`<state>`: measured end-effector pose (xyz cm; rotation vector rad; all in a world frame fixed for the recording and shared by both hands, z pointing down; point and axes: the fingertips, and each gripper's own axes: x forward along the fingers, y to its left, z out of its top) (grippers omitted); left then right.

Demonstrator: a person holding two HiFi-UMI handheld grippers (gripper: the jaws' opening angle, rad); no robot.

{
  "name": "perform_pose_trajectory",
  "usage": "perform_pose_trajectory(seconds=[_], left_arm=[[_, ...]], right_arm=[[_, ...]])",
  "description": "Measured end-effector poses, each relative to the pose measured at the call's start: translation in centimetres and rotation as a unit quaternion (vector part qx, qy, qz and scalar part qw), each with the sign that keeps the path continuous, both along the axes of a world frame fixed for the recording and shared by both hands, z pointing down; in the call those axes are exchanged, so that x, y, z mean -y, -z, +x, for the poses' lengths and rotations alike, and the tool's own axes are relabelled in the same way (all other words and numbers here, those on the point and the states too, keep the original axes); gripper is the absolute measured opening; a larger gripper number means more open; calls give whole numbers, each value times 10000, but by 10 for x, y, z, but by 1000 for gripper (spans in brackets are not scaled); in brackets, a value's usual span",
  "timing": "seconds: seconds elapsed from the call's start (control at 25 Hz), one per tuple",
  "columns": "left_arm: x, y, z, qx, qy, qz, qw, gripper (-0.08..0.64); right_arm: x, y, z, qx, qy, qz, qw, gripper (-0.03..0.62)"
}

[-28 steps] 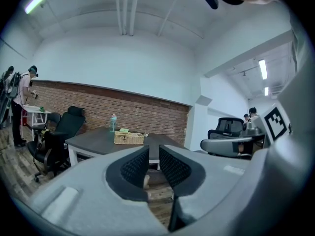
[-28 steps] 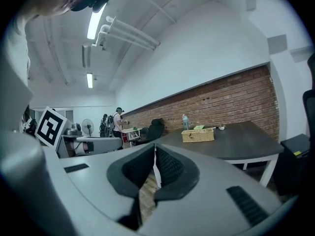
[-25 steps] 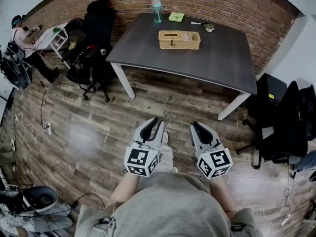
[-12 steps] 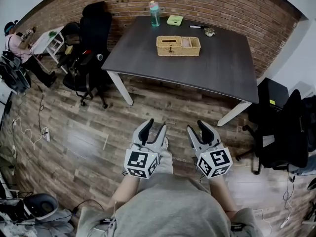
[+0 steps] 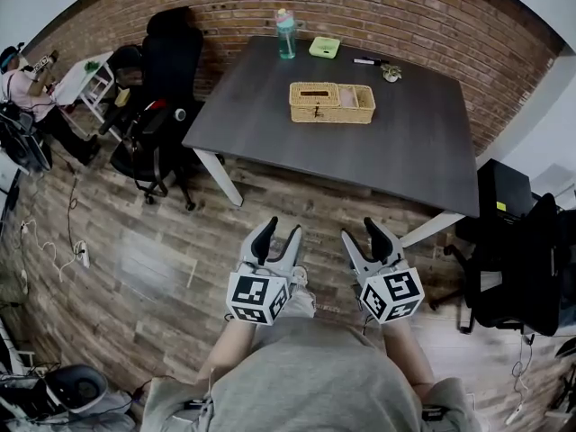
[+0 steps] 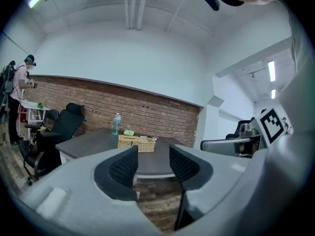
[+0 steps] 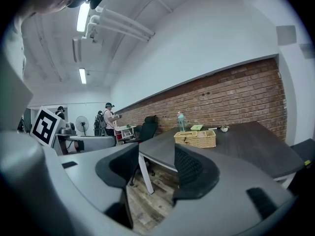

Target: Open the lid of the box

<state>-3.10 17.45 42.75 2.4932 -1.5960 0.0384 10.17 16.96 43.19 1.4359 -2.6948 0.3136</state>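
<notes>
A wicker box [image 5: 331, 103] with a lid over its left half sits on the dark table [image 5: 270, 97], far ahead of both grippers. It also shows as a small wicker box [image 6: 137, 143] in the left gripper view and as a wicker box [image 7: 195, 138] in the right gripper view. My left gripper [image 5: 280, 234] and right gripper [image 5: 363, 234] are held side by side above the wooden floor, short of the table's near edge. Both sets of jaws are opening, and nothing lies between them. The left gripper [image 6: 153, 163] and right gripper [image 7: 157, 168] point toward the table.
On the table's far side stand a bottle [image 5: 285, 32], a green pad [image 5: 323, 47], a pen [image 5: 367, 61] and a small object [image 5: 390, 73]. Black office chairs [image 5: 153, 124] crowd the table's left; another chair [image 5: 531, 259] is at the right. A person [image 5: 18, 70] stands far left.
Both grippers' jaws have spread from nearly shut to wide apart. The table and box have slid a little lower in the head view.
</notes>
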Motion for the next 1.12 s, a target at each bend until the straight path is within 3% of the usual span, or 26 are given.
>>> perform_pose_trajectory(seconds=[0.68,1.12], left_arm=[[139,6,-38,-30,-169,-76,9998,193],[201,0,-54,-17,-275,-129,9995,193]], right_arm=[[135,9,-31,-15,-237,-59,9997,212],[195,-1,-44,-88,-349,-205,9991,212]])
